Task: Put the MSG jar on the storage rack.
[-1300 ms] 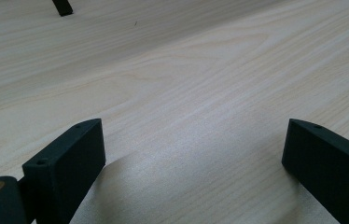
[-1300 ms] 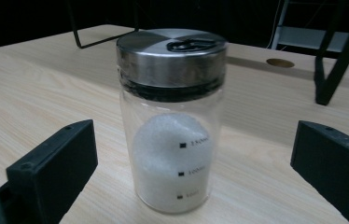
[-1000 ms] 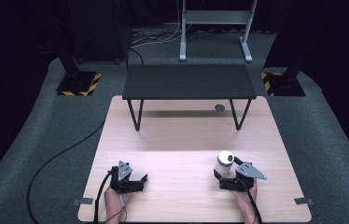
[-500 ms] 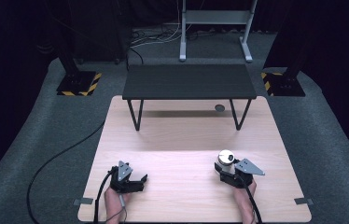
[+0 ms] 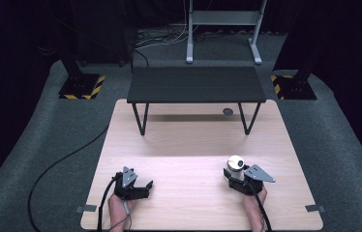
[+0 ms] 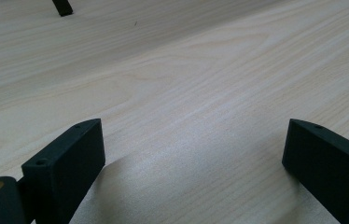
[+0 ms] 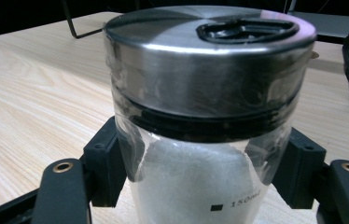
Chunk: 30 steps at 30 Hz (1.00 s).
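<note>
Right hand-held gripper clamped on a shaker jar, near right of the surface.

Surface [image 5: 193, 140]: wide bare wood ahead; small black bench [image 5: 193, 84] at the far edge, near edge close behind the hands. Left hand-held gripper [image 5: 133, 186] gaping, empty, near left. Right hand-held gripper [image 5: 237, 176]: jaws just closed on the glass below the steel lid of the shaker jar [image 7: 205, 102]. Judgement: keep it upright, lift straight, then travel through the open middle.

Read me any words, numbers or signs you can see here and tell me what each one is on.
"150ml", with a small black square before it: printed low on the clear jar held in the right tool; the last letters are blurred, so that reading is likely, not certain.
Yellow-and-black hazard stripes, no words: on the two floor base plates beside the black bench.
No other writing can be read.
</note>
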Each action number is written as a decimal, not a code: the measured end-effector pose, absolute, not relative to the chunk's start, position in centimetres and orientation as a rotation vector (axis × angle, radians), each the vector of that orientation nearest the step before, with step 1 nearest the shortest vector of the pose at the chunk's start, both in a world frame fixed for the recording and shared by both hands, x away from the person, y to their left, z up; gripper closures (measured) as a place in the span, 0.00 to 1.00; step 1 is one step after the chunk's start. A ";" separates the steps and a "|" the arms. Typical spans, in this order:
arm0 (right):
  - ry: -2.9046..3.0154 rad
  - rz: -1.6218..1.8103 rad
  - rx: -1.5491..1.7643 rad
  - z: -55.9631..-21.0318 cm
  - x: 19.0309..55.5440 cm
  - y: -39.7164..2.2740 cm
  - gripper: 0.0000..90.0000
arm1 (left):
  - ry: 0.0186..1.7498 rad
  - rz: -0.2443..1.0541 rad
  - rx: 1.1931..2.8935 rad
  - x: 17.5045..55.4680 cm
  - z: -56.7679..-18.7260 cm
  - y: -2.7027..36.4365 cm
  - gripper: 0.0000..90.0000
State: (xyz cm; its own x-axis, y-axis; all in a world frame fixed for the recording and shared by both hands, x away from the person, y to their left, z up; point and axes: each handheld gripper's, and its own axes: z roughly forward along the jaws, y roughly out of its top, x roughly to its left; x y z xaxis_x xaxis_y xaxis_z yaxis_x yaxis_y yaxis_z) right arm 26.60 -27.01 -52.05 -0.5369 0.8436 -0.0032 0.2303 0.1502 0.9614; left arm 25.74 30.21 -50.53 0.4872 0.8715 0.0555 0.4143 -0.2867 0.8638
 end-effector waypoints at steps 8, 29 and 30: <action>1.862 1.430 0.995 -50.9 26.4 -26.9 0.33 | 1.070 0.685 1.890 25.7 -50.5 30.2 0.06; 1.874 1.476 0.920 -44.6 26.8 -26.7 0.33 | 1.071 0.685 1.890 25.7 -50.5 30.2 0.06; 1.876 1.475 0.918 -44.3 26.9 -26.6 0.33 | 1.070 0.685 1.891 25.7 -50.5 30.2 0.06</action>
State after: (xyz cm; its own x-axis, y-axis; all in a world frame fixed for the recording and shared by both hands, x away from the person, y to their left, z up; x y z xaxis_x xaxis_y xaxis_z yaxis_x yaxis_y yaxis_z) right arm 26.92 -26.62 -44.26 -0.5977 0.8013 -0.0249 0.1649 0.1534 0.9743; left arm 25.73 30.21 -50.53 0.4866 0.8719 0.0545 0.4149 -0.2856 0.8639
